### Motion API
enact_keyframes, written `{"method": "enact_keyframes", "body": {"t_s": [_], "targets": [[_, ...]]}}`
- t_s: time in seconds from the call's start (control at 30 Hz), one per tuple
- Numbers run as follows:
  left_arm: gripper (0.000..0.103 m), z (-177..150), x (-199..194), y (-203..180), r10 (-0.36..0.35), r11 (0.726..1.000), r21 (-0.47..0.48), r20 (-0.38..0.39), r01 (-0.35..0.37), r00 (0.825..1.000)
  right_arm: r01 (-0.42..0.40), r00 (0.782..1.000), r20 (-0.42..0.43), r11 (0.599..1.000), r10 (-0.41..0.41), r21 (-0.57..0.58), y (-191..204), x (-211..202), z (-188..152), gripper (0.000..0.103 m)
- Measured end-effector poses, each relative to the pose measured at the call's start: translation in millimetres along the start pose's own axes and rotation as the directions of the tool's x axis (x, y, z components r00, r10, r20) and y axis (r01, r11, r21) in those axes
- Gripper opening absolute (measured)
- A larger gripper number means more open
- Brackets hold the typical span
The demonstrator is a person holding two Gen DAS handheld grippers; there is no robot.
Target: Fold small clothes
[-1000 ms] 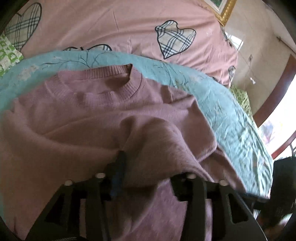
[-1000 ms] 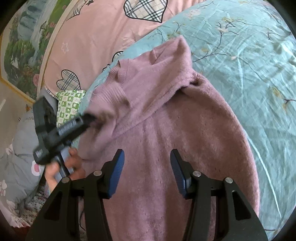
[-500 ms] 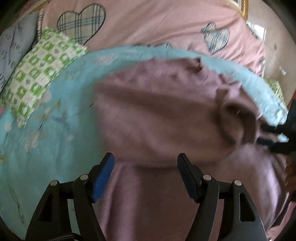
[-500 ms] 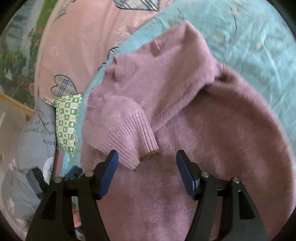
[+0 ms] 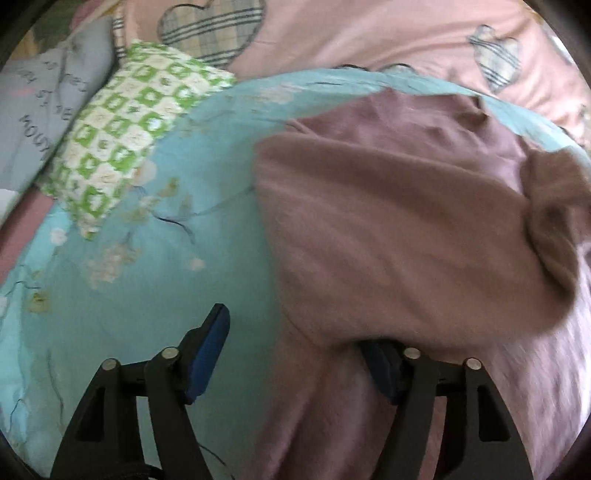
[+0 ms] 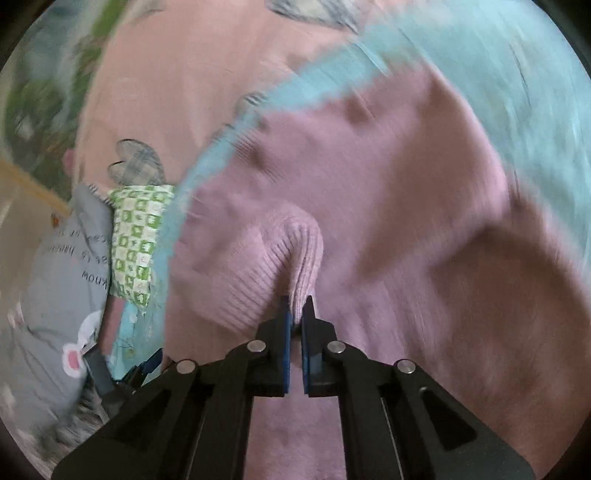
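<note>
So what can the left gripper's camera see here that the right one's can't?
Only the left wrist view shows the left gripper open, one finger over bare blue sheet, the other tucked under a sweater fold.

Only the right wrist view shows the right gripper shut on the ribbed cuff of the sweater's sleeve.

Both show the mauve sweater lying on the blue sheet, the green checked pillow, the grey printed pillow and the pink cover with plaid hearts.

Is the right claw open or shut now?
Shut: the right claw pinches the ribbed cuff of the purple sweater, with only that fabric between its blue pads.
</note>
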State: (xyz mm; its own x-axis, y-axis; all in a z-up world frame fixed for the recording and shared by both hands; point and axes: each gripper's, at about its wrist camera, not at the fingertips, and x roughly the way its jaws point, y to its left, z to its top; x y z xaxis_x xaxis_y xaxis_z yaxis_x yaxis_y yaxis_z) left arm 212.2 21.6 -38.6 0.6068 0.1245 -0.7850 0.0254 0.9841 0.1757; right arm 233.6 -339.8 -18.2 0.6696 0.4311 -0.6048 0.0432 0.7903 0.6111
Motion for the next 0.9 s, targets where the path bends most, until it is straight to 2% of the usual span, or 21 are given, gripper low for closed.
{"method": "enact_keyframes", "body": {"t_s": [0.07, 0.13, 0.2, 0.3, 0.43, 0.5, 0.57, 0.67, 0.7, 0.8, 0.83, 0.9], "targets": [[0.061, 2.7, 0.8, 10.5, 0.033, 0.998, -0.060, -0.002, -0.033, 0.999, -0.018, 0.996, 0.087, 0.997, 0.025, -0.080, 22.6, -26.7, 32.7, 0.005], [0.061, 1.8, 3.2, 28.0, 0.040, 0.988, -0.151, -0.011, -0.041, 0.999, 0.021, 0.985, 0.172, 0.987, 0.007, -0.157, 37.4, -52.0, 56.9, 0.005], [0.061, -0.7, 4.1, 40.7, 0.022, 0.975, -0.220, -0.020, -0.026, 1.000, 0.065, 0.978, 0.206, 0.978, -0.023, -0.199, 38.8, -65.6, 74.5, 0.005], [0.061, -3.7, 1.3, 50.7, 0.033, 0.962, -0.272, -0.016, -0.036, 0.999, 0.145, 0.977, 0.183, 0.969, -0.109, -0.201, 11.4, -60.9, 82.5, 0.005], [0.062, -7.1, 5.1, 48.5, 0.025, 0.959, -0.280, -0.044, -0.037, 0.999, 0.188, 0.980, 0.089, 0.968, -0.175, -0.164, -39.0, -33.8, 70.5, 0.005], [0.062, -8.5, 2.5, 44.9, 0.027, 0.965, -0.261, -0.041, -0.037, 0.999, 0.192, 0.981, 0.034, 0.972, -0.189, -0.138, -61.1, -22.3, 59.5, 0.005], [0.063, -10.4, 2.4, 46.9, 0.012, 0.967, -0.252, -0.047, -0.024, 0.999, 0.160, 0.987, -0.004, 0.981, -0.161, -0.109, -79.3, -20.6, 44.7, 0.005], [0.062, -17.3, -1.3, 53.2, -0.094, 0.975, -0.207, -0.073, 0.077, 0.993, 0.141, 0.989, -0.025, 0.983, -0.145, -0.118, -86.3, -30.2, 29.4, 0.005], [0.061, -19.4, -6.2, 55.6, -0.156, 0.974, -0.177, -0.080, 0.140, 0.984, 0.141, 0.989, -0.029, 0.982, -0.145, -0.126, -85.6, -33.1, 25.7, 0.005], [0.061, -19.3, -24.1, 70.4, -0.310, 0.944, -0.142, -0.076, 0.297, 0.948, 0.140, 0.988, -0.043, 0.973, -0.150, -0.181, -78.7, -45.0, 16.5, 0.005], [0.063, -14.7, -29.7, 76.8, -0.334, 0.936, -0.139, -0.064, 0.323, 0.940, 0.137, 0.988, -0.045, 0.971, -0.148, -0.197, -76.1, -47.2, 14.3, 0.005], [0.071, 4.1, -35.0, 89.3, -0.365, 0.922, -0.150, -0.036, 0.356, 0.930, 0.121, 0.990, -0.045, 0.968, -0.134, -0.221, -71.1, -52.4, 11.9, 0.005]]}}
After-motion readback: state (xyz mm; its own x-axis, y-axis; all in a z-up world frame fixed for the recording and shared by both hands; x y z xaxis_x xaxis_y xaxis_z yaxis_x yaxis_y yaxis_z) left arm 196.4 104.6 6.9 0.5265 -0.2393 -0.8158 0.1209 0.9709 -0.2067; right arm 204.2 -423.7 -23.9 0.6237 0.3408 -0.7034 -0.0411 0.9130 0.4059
